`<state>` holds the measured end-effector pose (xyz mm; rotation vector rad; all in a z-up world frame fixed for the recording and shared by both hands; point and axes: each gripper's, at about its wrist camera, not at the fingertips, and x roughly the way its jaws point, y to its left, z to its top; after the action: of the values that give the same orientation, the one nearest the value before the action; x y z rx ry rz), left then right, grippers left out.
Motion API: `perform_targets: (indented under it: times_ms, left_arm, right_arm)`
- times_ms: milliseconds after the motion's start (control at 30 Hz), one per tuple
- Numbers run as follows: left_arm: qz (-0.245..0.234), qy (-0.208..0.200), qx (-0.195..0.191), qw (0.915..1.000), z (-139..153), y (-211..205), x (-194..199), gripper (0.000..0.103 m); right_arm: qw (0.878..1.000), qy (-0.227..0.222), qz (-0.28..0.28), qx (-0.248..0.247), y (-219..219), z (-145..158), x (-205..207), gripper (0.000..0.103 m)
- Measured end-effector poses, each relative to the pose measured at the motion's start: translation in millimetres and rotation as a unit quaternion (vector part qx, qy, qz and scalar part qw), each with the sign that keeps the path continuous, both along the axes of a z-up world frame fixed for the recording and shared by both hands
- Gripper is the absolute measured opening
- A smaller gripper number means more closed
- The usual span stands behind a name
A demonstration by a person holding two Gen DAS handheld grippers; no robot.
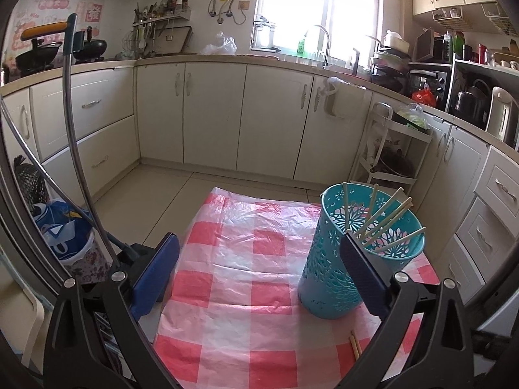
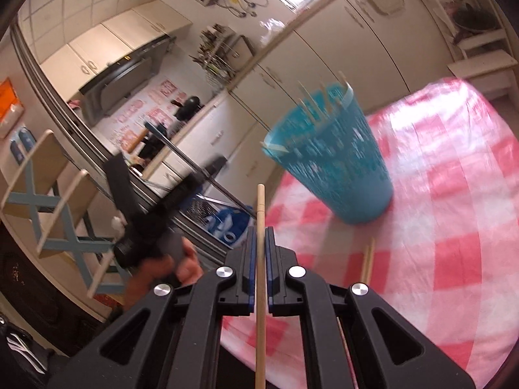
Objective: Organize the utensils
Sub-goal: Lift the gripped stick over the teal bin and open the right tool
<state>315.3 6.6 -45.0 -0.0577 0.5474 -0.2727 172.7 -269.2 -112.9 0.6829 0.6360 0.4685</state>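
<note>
Right gripper (image 2: pixel 259 243) clamping chopstick (image 2: pixel 260 259), left gripper (image 1: pixel 259 259) wide apart, only its view shows holder (image 1: pixel 334 259) interior.

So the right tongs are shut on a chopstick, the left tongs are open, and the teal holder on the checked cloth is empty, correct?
Not quite: the teal holder already has several chopsticks standing in it, as the left wrist view shows. The rest holds: the right tongs are shut on a chopstick, and the left tongs are open.

I see the counter (image 1: pixel 246 278) under a pink-checked plastic cloth; on it stand a teal perforated basket (image 1: pixel 327 278) and a loose chopstick pair (image 1: pixel 355 343) near its base
</note>
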Motion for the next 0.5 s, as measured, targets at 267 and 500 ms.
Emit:
perform_targets:
  times_ms: [267,500]
  left_arm:
    - [0.005,0.019,-0.01,0.9998,-3.1,5.4,6.0,0.095]
    - [0.01,0.037,-0.03,0.9988,-3.0,14.4,12.6,0.095]
  right_arm:
    - [0.99,-0.108,-0.08,-0.032,7.9,98.3,72.1,0.006]
    - [0.959,-0.132,-0.209,-0.139,17.6,125.2,155.5,0.006]
